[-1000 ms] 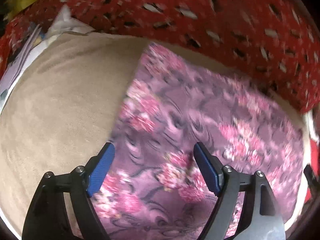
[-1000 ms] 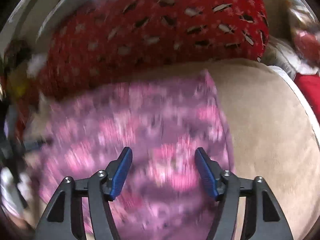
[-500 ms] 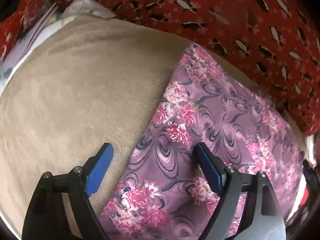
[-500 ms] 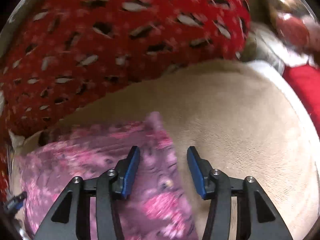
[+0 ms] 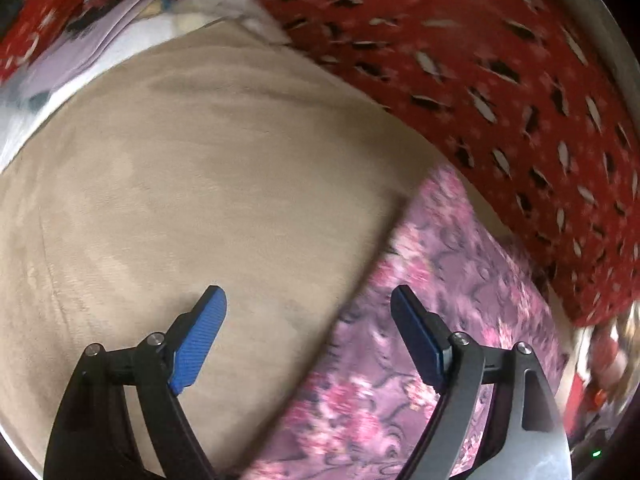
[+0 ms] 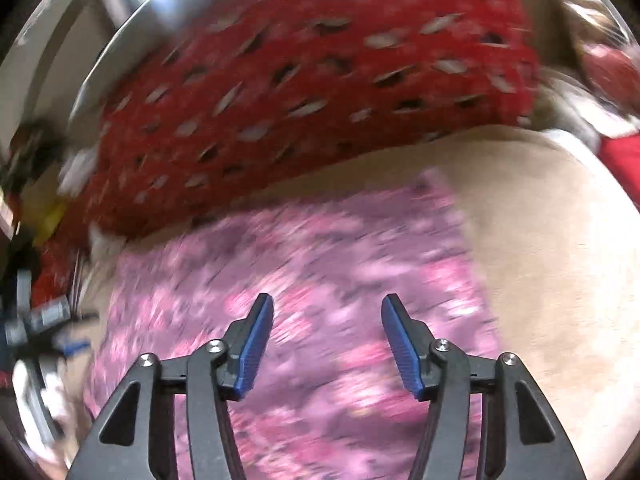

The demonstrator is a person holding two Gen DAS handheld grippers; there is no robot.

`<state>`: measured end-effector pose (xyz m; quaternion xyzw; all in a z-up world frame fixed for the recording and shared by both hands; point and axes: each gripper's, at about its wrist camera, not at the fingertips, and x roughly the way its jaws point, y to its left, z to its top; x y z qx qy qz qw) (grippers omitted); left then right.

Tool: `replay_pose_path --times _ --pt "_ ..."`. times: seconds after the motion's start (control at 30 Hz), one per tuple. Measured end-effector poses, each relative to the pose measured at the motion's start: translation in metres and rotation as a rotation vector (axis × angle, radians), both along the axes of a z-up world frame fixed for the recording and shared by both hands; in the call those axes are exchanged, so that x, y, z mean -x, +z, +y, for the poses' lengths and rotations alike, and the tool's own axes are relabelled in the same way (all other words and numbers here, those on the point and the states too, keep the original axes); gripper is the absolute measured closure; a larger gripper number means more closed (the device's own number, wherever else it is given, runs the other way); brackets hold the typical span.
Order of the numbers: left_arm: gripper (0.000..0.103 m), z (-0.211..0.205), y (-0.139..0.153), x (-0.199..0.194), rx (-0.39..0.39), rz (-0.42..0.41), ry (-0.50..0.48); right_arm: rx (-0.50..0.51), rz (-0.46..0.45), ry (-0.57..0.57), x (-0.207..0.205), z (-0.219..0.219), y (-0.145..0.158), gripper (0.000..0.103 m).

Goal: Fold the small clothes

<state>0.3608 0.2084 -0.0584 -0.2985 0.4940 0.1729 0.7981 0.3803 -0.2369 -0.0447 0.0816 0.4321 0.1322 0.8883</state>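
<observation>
Across a beige plush surface [image 5: 192, 184], a purple garment printed with pink flowers [image 5: 432, 320] lies spread flat, its far edge close beneath a red cloth patterned with dark and pale leaf shapes [image 5: 500, 80] that runs along the back of the scene. Seen from the left wrist camera, the left claw [image 5: 308, 308] hovers over the garment's left edge with its blue-padded fingers spread wide and nothing between them: one pad sits above bare beige surface, the other above the floral fabric, and neither presses on the cloth. Beyond the beige surface, toward the upper left of the garment, a loose heap of white and pale papers or fabric [image 5: 100, 36] rests against the red cloth; what it is cannot be made out. From the right wrist camera, heavily blurred, the right claw [image 6: 328, 312] is poised over the middle of the same garment [image 6: 320, 264], its jaws opening, with both pads above the fabric and no fold caught between them. To the right of the garment the beige surface [image 6: 552, 240] lies bare, and the red patterned cloth [image 6: 320, 80] rises just behind the garment's far edge.
</observation>
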Motion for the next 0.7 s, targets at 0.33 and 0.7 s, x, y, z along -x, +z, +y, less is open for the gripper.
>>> replay_pose_path --times 0.33,0.7 --pt "0.018 -0.017 -0.013 -0.008 0.068 0.029 -0.076 0.145 -0.035 0.145 0.005 0.069 -0.005 0.023" --pt "0.015 -0.053 -0.015 -0.010 0.043 0.095 -0.234 0.170 -0.127 0.187 0.020 0.073 -0.023 0.015"
